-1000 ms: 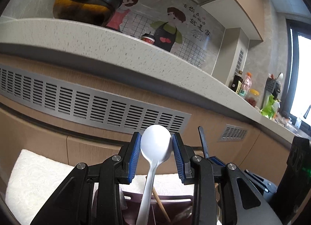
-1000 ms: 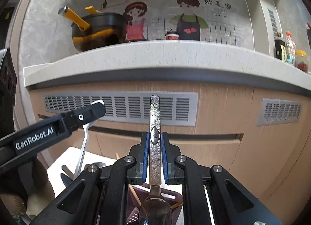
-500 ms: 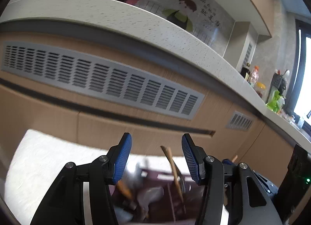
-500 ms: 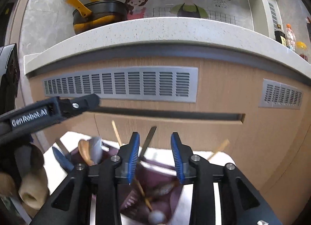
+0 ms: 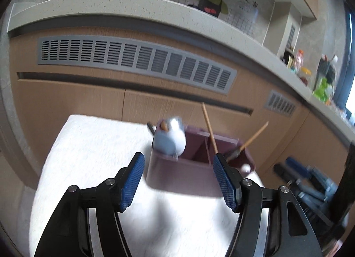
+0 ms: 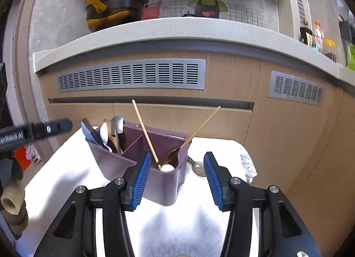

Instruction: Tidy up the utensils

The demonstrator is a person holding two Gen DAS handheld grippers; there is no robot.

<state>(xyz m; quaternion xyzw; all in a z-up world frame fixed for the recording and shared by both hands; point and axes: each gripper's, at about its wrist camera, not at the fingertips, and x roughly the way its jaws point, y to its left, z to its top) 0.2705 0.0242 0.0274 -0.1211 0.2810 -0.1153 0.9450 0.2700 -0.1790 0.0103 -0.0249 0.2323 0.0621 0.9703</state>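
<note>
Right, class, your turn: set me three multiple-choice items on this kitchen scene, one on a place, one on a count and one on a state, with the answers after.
1. Where does the purple caddy stand?
A. on the stone counter
B. on the white towel
C. inside a drawer

2. How many wooden chopsticks stick out of the caddy?
A. one
B. four
C. two

3. How do the chopsticks sit?
A. leaning apart, their tips low in the end compartment
B. lying flat on the towel
C. standing bolt upright

Answers:
1. B, since the right wrist view shows towel under and around the caddy.
2. C, since just two thin wooden sticks rise above its rim.
3. A, since they meet low in that compartment and spread outward above it.
</note>
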